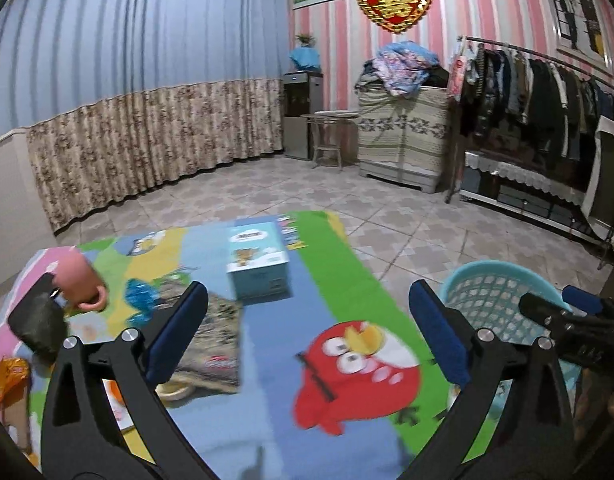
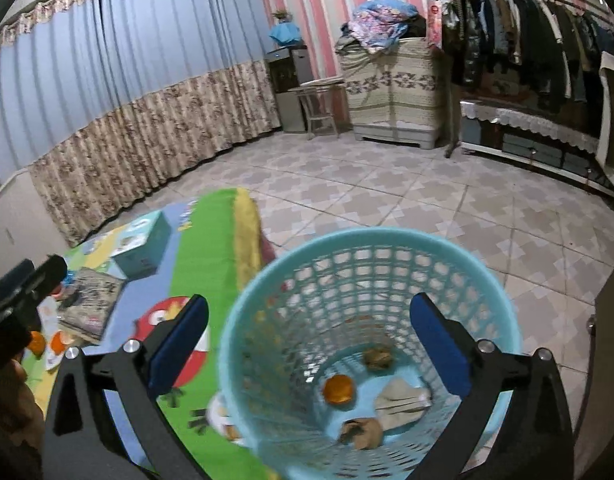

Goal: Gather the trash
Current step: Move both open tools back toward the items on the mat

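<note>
While the right tongs (image 2: 307, 344) stand spread wide over the turquoise basket (image 2: 503, 300), nothing sits between their blue pads. Only this view looks into the basket: an orange peel (image 2: 338, 389), a crumpled pale paper (image 2: 403, 402) and two brownish scraps lie on its bottom. The left tongs (image 1: 307, 332) are likewise spread and hold nothing, above the cartoon play mat (image 1: 331, 264). Their camera alone shows a pink cup (image 1: 80, 280) and an orange wrapper (image 1: 9, 378) at the mat's left. Farther off on the mat stands a pale blue box (image 1: 259, 272), then the tiled floor (image 1: 407, 216) and curtain (image 1: 147, 136).
</note>
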